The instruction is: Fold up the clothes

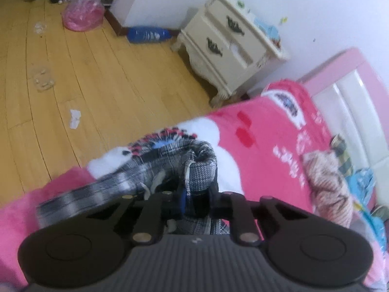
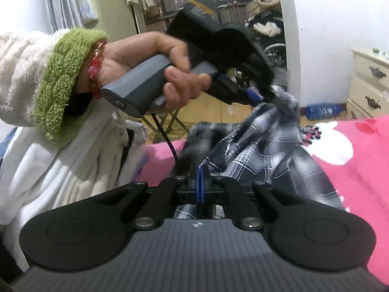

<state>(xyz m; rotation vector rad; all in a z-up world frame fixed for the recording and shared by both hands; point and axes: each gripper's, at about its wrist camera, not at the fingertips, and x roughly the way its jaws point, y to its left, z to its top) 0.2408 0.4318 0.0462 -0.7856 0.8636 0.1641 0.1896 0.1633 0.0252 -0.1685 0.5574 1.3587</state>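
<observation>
A black-and-white plaid garment lies partly on the pink bed cover. My left gripper is shut on a bunched fold of it and lifts that fold above the bed. In the right wrist view the left gripper is seen from the side, held in a hand, pinching the raised end of the plaid garment. My right gripper is shut on another edge of the same garment, close to the bed cover.
A cream nightstand stands beside the bed, with a blue bottle and a pink plastic bag on the wooden floor. A striped garment lies near the pink headboard. The person's white fleece sleeve fills the left.
</observation>
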